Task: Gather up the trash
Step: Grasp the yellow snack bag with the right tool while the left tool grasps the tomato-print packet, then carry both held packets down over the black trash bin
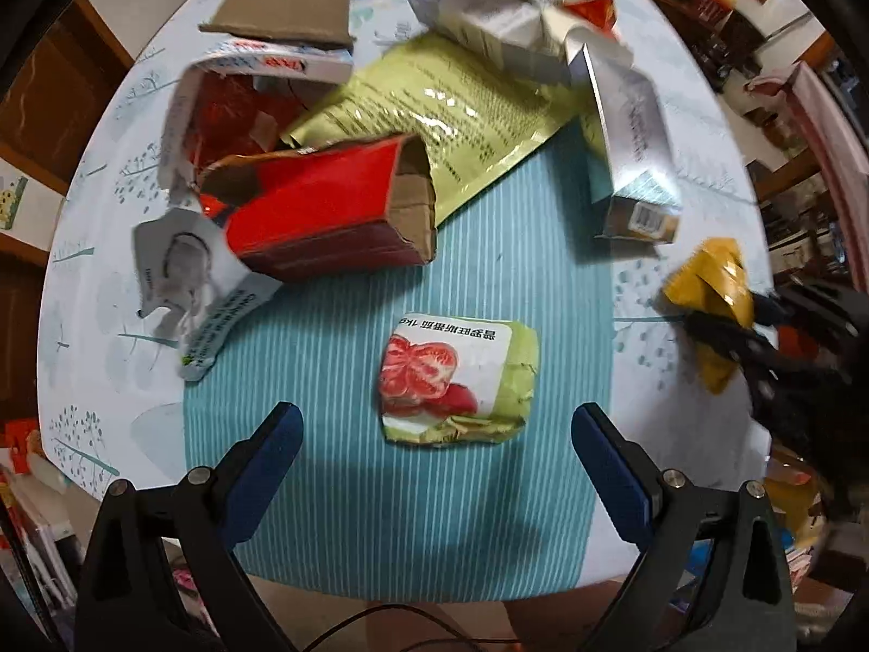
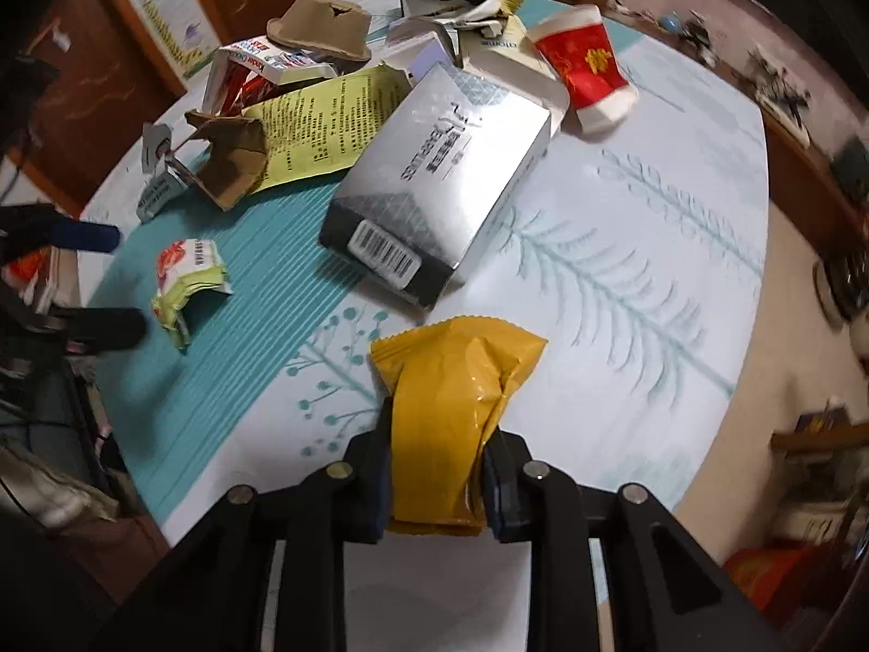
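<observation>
— Where is the yellow wrapper (image 2: 451,418)?
— Pinched in the right tool (image 2: 437,481), just above the desk (image 2: 624,250).
— And the left tool (image 1: 437,429)?
— Spread wide, hanging over the green tomato packet (image 1: 456,380) on the teal mat (image 1: 521,250).

The tabletop (image 2: 624,250), under a tree-print cloth with a teal striped runner (image 1: 489,250), bears a green tomato wrapper (image 1: 456,380), silver box (image 2: 434,179), red cup (image 2: 586,70) and torn cartons.
</observation>
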`<state>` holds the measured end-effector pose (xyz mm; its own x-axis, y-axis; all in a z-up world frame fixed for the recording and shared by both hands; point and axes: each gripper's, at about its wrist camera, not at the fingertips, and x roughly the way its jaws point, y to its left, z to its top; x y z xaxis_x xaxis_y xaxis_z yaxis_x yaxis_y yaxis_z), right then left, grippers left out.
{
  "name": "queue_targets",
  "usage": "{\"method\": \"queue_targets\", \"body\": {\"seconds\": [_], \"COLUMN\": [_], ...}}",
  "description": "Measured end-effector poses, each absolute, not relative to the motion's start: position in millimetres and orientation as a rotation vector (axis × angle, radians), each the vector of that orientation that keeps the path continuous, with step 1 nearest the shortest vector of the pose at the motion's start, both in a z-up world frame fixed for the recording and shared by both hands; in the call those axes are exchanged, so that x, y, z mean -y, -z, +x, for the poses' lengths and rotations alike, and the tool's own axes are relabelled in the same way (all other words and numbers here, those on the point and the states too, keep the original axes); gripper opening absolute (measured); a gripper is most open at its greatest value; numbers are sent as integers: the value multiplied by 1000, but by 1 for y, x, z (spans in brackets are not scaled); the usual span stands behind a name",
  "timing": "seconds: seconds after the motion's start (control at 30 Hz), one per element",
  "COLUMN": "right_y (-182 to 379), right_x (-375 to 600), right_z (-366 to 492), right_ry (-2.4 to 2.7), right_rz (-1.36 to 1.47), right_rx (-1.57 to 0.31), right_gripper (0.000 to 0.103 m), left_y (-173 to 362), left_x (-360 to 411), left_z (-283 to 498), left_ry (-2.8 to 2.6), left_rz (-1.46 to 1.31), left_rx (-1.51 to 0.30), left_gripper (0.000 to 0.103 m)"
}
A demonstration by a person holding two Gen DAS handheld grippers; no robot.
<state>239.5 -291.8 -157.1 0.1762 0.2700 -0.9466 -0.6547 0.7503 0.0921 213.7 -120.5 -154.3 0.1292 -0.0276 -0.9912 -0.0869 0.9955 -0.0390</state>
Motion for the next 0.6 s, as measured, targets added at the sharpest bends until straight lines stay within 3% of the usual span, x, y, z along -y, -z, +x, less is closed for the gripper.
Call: {"method": "queue_targets", "body": {"seconds": [0.13,0.3,0.6], "right_y": [160,160,161], "right_x": [296,300,308], "right_z": [228,215,204], "right_ry": [-627,-588,-571], "right_rz": [-326,-252,-51], "right_rx": [-1254,-1279,-1333], "right_gripper": [24,23,19], "left_y": [169,179,163], "left_x": [127,127,111], "left_z": [223,229,214], "left_ry": [-80,-73,-46], "left_rz": [-40,-67,-118], "left_rx": [-1463,-1483,-1400], "left_gripper": [97,55,53]}}
